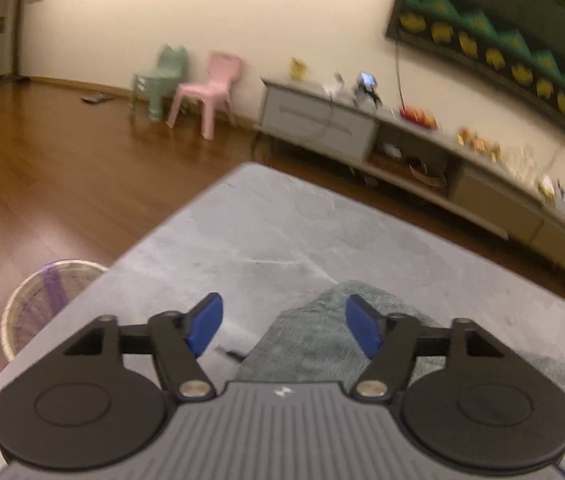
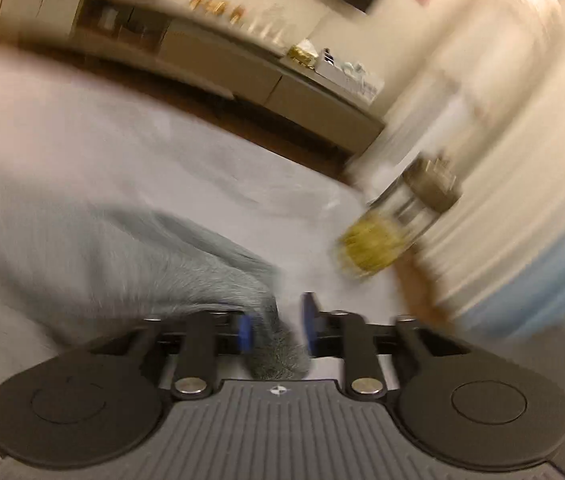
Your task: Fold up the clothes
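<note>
The left wrist view is the sharper one. It shows a grey cloth-covered desk (image 1: 266,224) with a grey-green fuzzy garment (image 1: 322,340) lying on its near part, just ahead of the left gripper (image 1: 282,326). That gripper's blue fingers (image 1: 206,324) stand wide apart with nothing pressed between them; the garment's rounded far end sits in the gap below them and closer to the right-hand finger. From there the cloth runs back toward the camera and off to the lower right, so its long axis seems to lie near to far, slanting right; how far it spreads cannot be told. Only this view shows the woven basket (image 1: 48,304) on the wooden floor (image 1: 62,152) beside the desk's left edge, the pink chair (image 1: 210,88) and green chair (image 1: 162,76) by the far wall, the long low cabinet (image 1: 402,152) and the dark hanging (image 1: 502,40) above it.

The right wrist view is badly smeared. It shows the right gripper (image 2: 276,328) low over the desk (image 2: 122,140), its fingers (image 2: 244,334) partly apart. A furry end of the garment (image 2: 142,256) lies between them, against the left-hand finger and clear of the other, so the pads do not clamp it. The cloth stretches from there up and to the left. Only here appears a glass jar (image 2: 394,224) with yellow-green contents, tilted and blurred, near the desk's right side.
</note>
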Demonstrator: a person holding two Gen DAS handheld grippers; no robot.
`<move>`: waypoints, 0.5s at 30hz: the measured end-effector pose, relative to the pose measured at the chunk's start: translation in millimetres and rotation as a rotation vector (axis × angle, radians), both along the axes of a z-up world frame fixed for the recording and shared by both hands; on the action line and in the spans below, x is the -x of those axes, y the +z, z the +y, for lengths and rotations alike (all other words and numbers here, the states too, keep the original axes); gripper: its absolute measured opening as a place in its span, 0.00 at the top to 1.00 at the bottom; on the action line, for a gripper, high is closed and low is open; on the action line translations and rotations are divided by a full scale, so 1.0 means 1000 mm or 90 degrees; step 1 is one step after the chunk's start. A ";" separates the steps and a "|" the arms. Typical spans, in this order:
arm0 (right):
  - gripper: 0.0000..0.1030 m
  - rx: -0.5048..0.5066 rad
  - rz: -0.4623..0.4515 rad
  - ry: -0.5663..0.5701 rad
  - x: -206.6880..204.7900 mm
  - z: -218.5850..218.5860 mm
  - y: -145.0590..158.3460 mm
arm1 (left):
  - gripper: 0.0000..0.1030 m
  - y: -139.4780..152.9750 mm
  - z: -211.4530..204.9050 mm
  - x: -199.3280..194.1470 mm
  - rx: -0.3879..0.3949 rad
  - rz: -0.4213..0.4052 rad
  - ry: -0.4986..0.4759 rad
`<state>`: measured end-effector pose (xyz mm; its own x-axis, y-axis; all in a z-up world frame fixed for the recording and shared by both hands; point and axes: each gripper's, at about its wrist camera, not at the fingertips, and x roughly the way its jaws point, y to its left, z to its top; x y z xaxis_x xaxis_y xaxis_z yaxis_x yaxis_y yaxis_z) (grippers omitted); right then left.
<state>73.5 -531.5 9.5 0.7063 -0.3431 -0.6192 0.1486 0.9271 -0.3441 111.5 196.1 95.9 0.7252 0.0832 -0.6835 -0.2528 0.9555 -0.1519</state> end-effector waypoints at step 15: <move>0.29 -0.219 -0.035 0.186 0.025 0.130 0.044 | 0.97 -0.001 -0.067 -0.029 0.003 -0.028 -0.178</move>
<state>48.7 -401.4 53.6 0.7780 0.0949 -0.6211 -0.1268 0.9919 -0.0072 140.6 129.6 95.2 0.7485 -0.1272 -0.6508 0.0275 0.9865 -0.1612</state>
